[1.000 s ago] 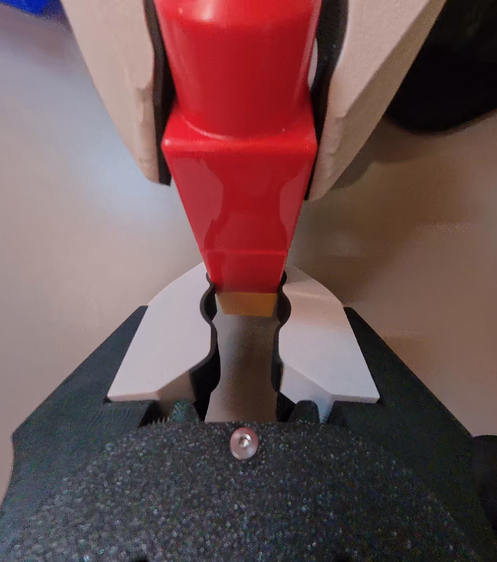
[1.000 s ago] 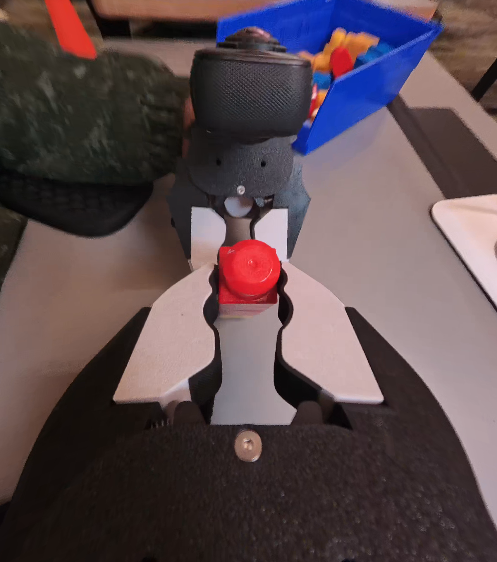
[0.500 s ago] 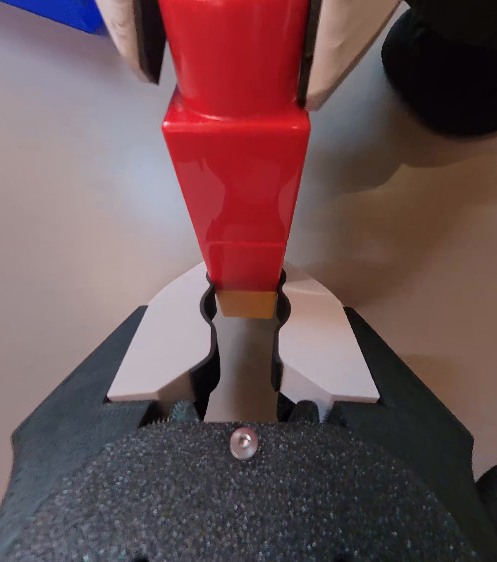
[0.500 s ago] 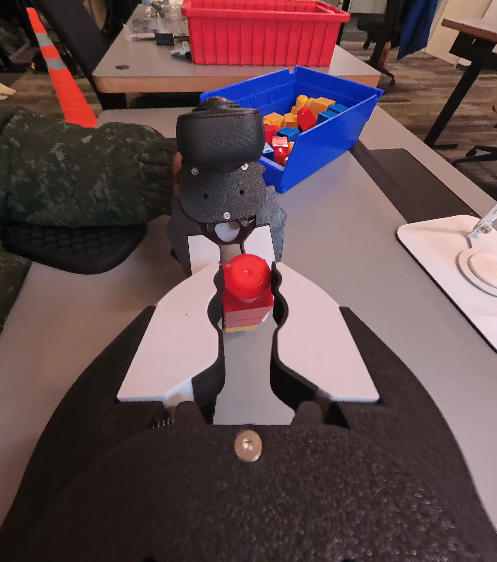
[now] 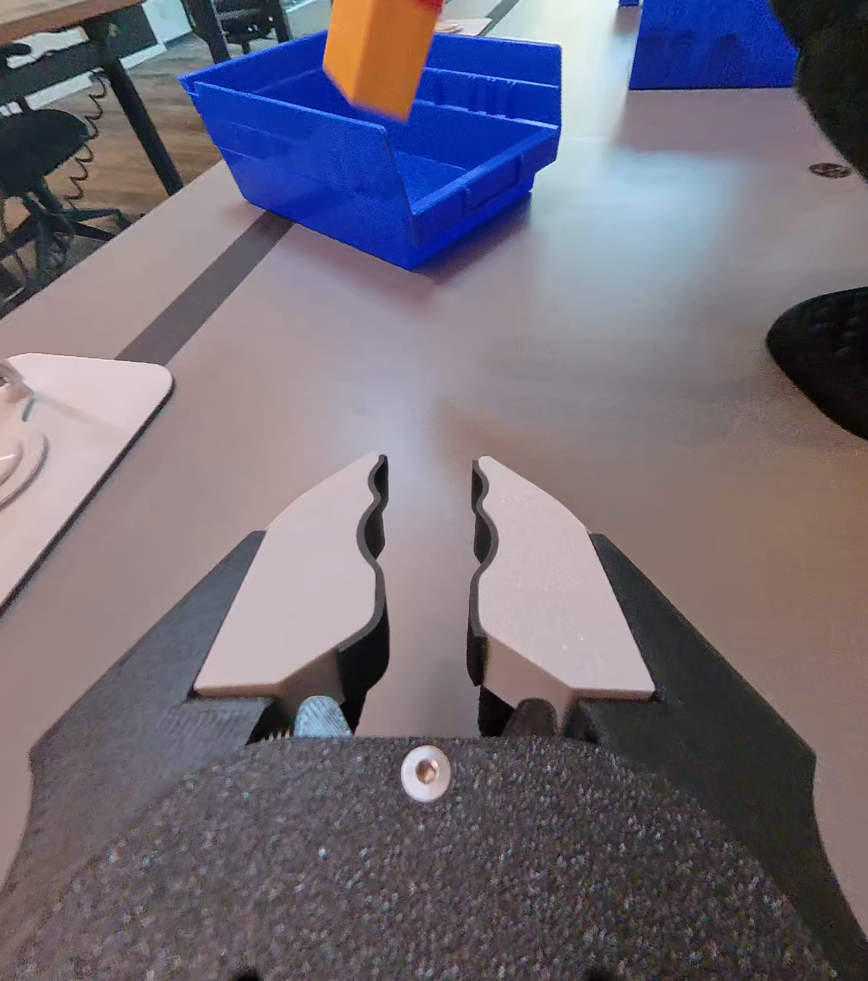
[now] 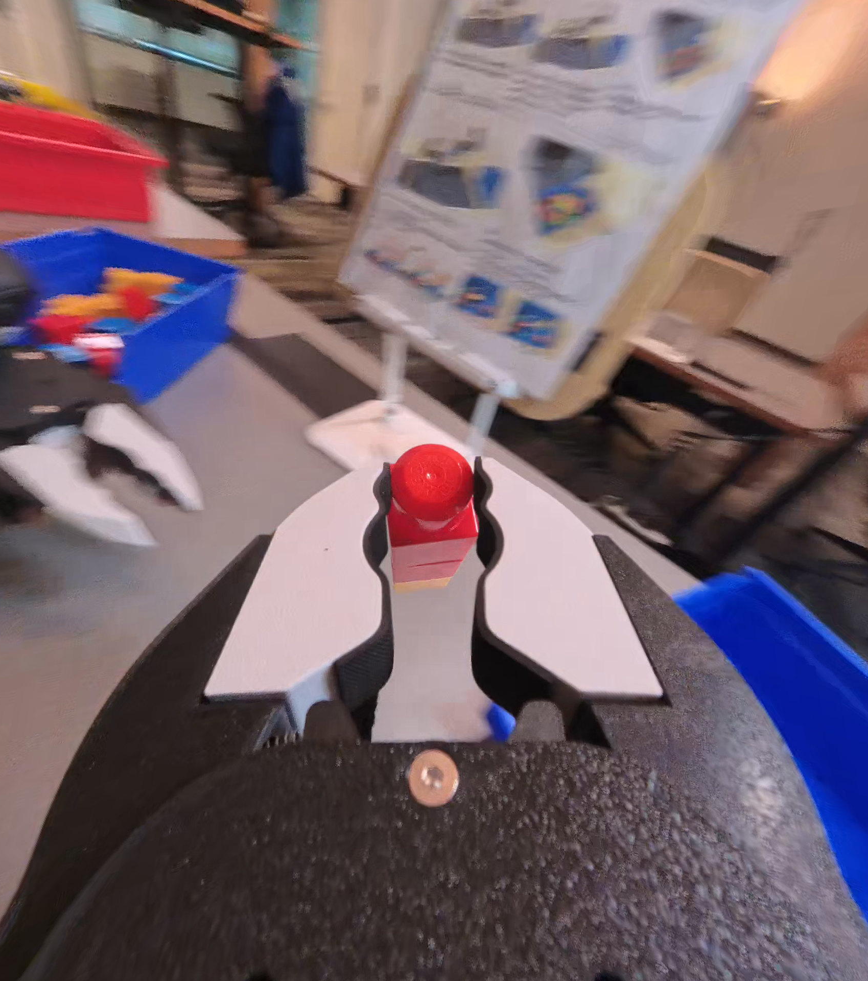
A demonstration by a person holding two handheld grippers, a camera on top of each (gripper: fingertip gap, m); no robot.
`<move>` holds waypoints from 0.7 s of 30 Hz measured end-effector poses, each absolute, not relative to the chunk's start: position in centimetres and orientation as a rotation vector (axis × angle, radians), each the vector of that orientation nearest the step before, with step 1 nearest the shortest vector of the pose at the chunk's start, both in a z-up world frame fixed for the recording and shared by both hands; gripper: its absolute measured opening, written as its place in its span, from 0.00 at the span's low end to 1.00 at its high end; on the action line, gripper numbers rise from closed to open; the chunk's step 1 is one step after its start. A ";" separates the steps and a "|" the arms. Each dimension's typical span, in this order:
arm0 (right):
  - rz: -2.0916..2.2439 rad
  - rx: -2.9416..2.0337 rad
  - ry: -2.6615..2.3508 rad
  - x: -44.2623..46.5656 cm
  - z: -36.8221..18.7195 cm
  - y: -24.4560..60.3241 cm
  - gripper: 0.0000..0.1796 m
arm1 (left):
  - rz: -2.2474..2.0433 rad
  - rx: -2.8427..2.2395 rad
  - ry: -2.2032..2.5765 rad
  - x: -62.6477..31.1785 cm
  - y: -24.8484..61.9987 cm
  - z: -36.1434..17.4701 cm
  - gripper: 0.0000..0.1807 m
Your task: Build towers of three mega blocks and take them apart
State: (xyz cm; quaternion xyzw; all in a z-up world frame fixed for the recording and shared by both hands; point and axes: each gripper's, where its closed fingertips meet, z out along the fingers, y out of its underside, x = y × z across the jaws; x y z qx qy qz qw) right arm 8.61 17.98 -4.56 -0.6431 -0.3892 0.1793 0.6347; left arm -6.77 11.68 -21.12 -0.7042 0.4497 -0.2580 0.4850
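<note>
R hand-held gripper (image 6: 431,523) grips the 3-block tower (image 6: 431,523), long axis along its fingers, above empty bin (image 5: 384,159); L hand-held gripper (image 5: 429,536) released, lower.

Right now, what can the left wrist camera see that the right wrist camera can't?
Only the left wrist view shows the empty blue bin and the tower's orange bottom block hanging above it. Only the right wrist view shows the red blocks clamped in the right gripper, the bin full of blocks and a poster board. Both show the grey table and the open, empty left gripper.
</note>
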 end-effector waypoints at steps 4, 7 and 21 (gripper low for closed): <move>0.097 -1.578 -0.807 15.8 -5.0 23.1 0.17 | -0.582 -1.704 1.124 -6.6 11.7 -21.4 0.15; 0.093 -1.690 -0.812 18.4 -8.1 25.5 0.17 | -0.562 -1.690 1.143 -6.4 11.6 -21.3 0.14; 0.539 -1.901 -0.745 19.4 -15.0 32.5 0.17 | -0.512 -1.716 1.206 -6.1 11.4 -23.3 0.10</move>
